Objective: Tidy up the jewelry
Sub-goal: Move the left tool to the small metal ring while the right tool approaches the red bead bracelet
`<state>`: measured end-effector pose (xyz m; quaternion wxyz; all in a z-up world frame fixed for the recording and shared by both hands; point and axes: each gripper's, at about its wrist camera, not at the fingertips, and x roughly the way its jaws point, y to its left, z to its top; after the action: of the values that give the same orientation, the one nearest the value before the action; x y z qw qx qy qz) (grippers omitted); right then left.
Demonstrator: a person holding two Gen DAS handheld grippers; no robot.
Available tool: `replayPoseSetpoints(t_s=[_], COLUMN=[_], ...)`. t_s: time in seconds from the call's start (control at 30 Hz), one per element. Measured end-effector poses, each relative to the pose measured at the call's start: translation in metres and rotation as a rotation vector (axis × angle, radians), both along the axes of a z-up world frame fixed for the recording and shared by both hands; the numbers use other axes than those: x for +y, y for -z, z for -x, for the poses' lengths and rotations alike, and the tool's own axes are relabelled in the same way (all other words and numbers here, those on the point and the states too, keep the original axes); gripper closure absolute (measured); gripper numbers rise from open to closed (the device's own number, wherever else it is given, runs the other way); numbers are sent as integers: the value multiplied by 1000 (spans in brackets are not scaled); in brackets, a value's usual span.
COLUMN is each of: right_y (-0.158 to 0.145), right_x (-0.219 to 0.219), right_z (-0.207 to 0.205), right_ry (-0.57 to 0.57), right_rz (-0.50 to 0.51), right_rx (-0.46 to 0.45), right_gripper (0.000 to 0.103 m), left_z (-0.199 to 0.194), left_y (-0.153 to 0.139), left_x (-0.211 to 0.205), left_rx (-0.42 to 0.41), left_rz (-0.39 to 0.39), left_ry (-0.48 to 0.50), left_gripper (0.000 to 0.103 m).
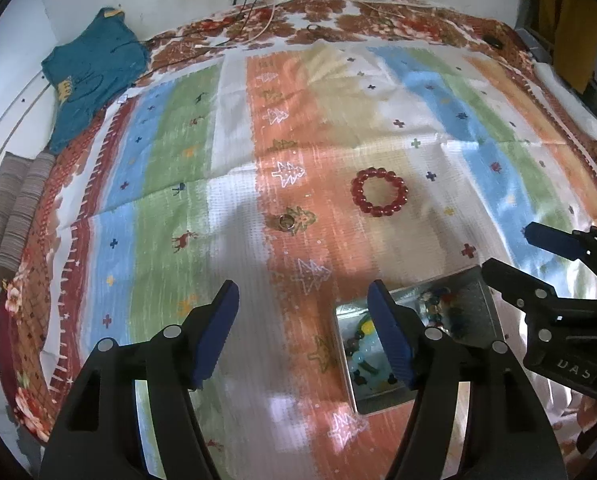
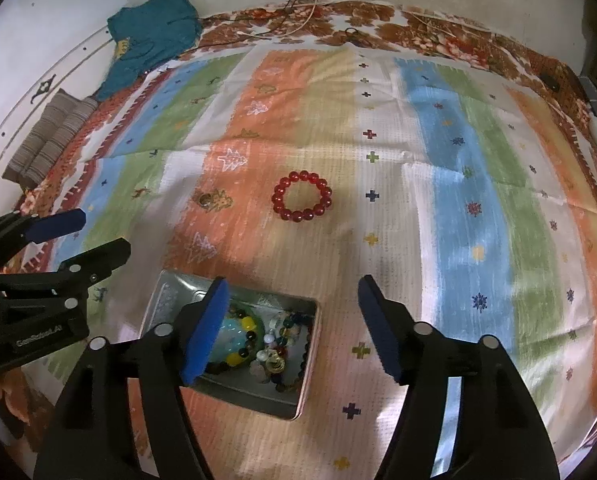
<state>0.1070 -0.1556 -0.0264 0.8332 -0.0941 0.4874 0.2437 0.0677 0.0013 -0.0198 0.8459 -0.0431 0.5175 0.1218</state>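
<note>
So, left wrist view: left gripper (image 1: pixel 302 330) has fingers wide apart, nothing betw. them. Small ring (image 1: pixel 286 222) lies ahead on the cloth (image 1: pixel 234 240), red bead bracelet (image 1: pixel 379 197) further right. Probably best to drop straight over one piece, close gently.

Right wrist view: right gripper (image 2: pixel 292 330) also spread, empty; tin (image 2: pixel 234 396) w/ beads sits under its left finger, bracelet well ahead.

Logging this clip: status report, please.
Left gripper and right gripper open, empty. Red bracelet and ring loose on cloth, outside tin. Nothing in the way.
</note>
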Motion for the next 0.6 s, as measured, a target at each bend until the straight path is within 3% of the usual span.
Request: replayPoseSetpoints(t_s=[0.6], right_y=[18], right_x=[-2], right_z=[-37], right_ry=[55], right_rz=[39], right_rx=[25], right_gripper=[30], left_z=[-31], left_y=[16], left_x=[15], left_rx=[26], left_rz=[6], left_ry=[-44], left_gripper=[23])
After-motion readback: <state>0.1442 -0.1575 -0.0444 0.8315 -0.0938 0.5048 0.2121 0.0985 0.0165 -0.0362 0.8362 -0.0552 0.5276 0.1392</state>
